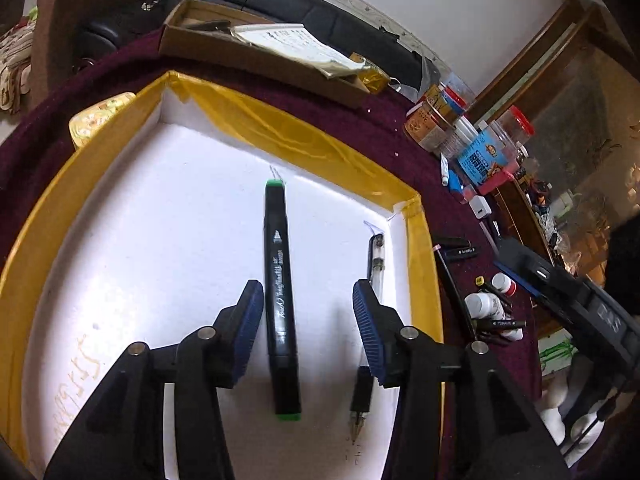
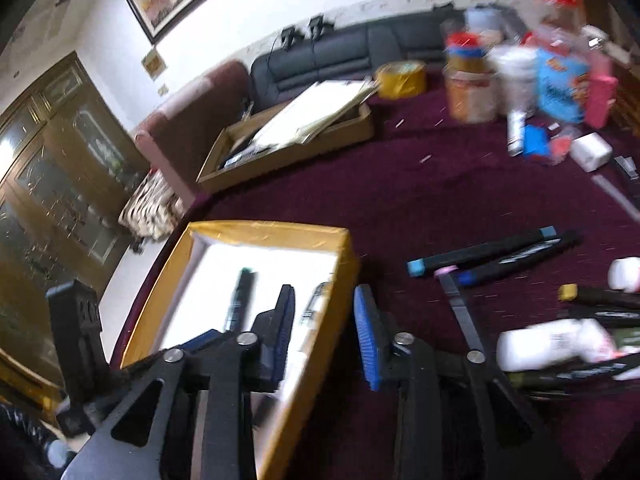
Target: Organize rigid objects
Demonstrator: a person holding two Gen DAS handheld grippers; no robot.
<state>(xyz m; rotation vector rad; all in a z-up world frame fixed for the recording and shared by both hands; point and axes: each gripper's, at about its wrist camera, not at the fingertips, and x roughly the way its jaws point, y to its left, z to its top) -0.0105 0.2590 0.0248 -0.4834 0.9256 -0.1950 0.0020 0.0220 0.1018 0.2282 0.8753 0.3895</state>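
**Both jaws open over the yellow-rimmed tray**

My left gripper (image 1: 308,328) hangs above the white floor of the tray (image 1: 424,264), whose walls are wrapped in yellow tape. Its jaws stand apart and hold nothing. Between them lies the black marker (image 1: 280,300) with green ends, flat on the tray floor and running lengthwise away from me; my left pad sits just beside its barrel, and I cannot tell whether the two touch. My right pad stands well clear of it. Partly under that right pad lies a clear pen (image 1: 374,292) with a black grip, its tip pointing back toward me, near the tray's right wall.

My right gripper (image 2: 326,332) straddles the tray's right wall (image 2: 320,344): one pad hangs over the white floor, the other over the maroon cloth of the desk (image 2: 400,184). These jaws are also apart and empty. This view is blurred, but I can make out the green-ended marker (image 2: 240,300) and the clear pen (image 2: 314,304) inside the tray.

On the cloth to my right lie more markers, among them one with blue ends (image 2: 480,256), and a white bottle (image 2: 552,340) on its side close by. Farther back sit a shallow cardboard box (image 2: 288,148) holding papers, a roll of yellow tape (image 2: 402,74), and a cluster of jars and packets.
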